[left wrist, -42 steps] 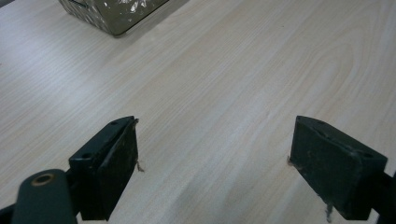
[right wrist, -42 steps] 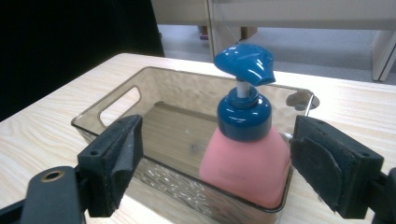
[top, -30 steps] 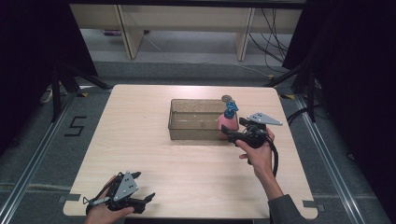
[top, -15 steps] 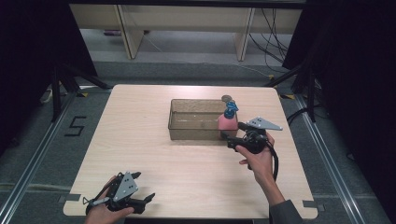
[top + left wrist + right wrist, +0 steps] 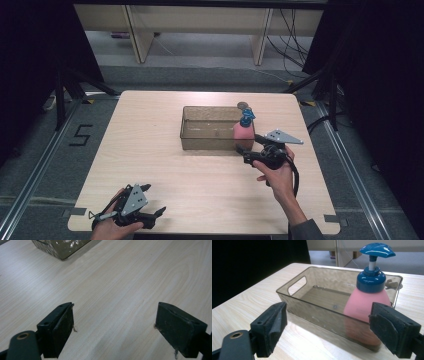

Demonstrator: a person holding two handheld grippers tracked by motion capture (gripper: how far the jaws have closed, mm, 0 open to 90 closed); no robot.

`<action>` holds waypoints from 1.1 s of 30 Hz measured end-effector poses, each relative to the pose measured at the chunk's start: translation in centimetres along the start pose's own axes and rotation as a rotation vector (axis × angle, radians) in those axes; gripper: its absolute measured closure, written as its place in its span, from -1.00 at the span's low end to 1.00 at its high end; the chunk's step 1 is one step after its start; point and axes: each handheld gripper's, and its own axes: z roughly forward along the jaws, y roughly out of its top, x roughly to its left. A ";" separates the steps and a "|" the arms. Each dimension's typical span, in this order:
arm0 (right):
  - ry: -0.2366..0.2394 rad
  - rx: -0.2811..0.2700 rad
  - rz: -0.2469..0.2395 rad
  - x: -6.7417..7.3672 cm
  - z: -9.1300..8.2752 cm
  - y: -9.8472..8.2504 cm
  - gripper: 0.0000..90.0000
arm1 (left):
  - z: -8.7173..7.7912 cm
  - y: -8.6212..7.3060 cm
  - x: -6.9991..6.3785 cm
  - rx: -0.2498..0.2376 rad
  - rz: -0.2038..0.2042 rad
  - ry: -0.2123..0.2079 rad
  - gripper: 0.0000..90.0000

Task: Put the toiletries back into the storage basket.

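A clear brownish plastic bin sits mid-table. Inside its right end stands a pink pump bottle with a blue top, upright. My right gripper hovers just in front of the bin's near right corner, open, jaws wide apart with nothing between them; the bottle lies beyond the bin's wall. My left gripper rests low at the table's near left edge, open over bare wood, with a corner of the bin far ahead.
The light wooden table has free room left of and in front of the bin. A small dark round object lies just behind the bin's far right corner. Dark floor, stands and shelving surround the table.
My right gripper has drawn back from the bottle toward the near edge; the bottle stays standing in the bin. The left gripper has not moved.
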 end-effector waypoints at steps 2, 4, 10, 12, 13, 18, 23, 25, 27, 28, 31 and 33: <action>0.010 0.011 0.019 0.2 -0.2 0.0 -0.65 | 0.0 0.0 0.1 0.007 0.009 0.010 -0.67; 0.001 0.011 0.006 0.2 -0.3 -0.1 -0.65 | 0.0 0.0 0.0 0.004 0.006 0.007 -0.67; 0.006 -0.010 -0.016 0.2 -0.3 -0.4 -0.65 | 0.0 0.0 0.0 0.003 0.002 -0.005 -0.67; 0.008 0.016 -0.007 0.4 -0.6 -0.5 -0.65 | -0.1 0.0 0.2 0.020 0.023 -0.005 -0.67; 0.017 0.005 -0.009 0.4 -0.6 -0.6 -0.65 | -0.1 0.1 0.2 0.018 0.022 -0.003 -0.67; 0.023 0.018 0.005 0.8 -0.7 -0.8 -0.65 | -0.1 0.0 0.2 0.019 0.023 -0.004 -0.67; 0.039 0.017 0.018 1.2 -0.8 -1.2 -0.65 | -0.1 0.0 0.2 0.016 0.022 0.002 -0.67; 0.050 0.015 -0.002 1.1 -0.7 -1.3 -0.65 | -0.1 0.1 0.2 0.019 0.023 -0.003 -0.67; 0.051 0.008 -0.016 1.1 -0.7 -1.4 -0.65 | -0.1 0.1 0.2 0.021 0.025 -0.003 -0.67; 0.038 0.018 -0.002 1.3 -0.7 -1.5 -0.65 | -0.1 0.1 0.1 0.019 0.024 -0.002 -0.67; 0.052 0.031 0.010 1.5 -0.9 -1.6 -0.65 | -0.1 0.1 0.2 0.020 0.025 -0.003 -0.67; 0.059 0.021 0.012 1.5 -1.0 -1.7 -0.65 | -0.1 0.1 0.2 0.020 0.024 -0.003 -0.67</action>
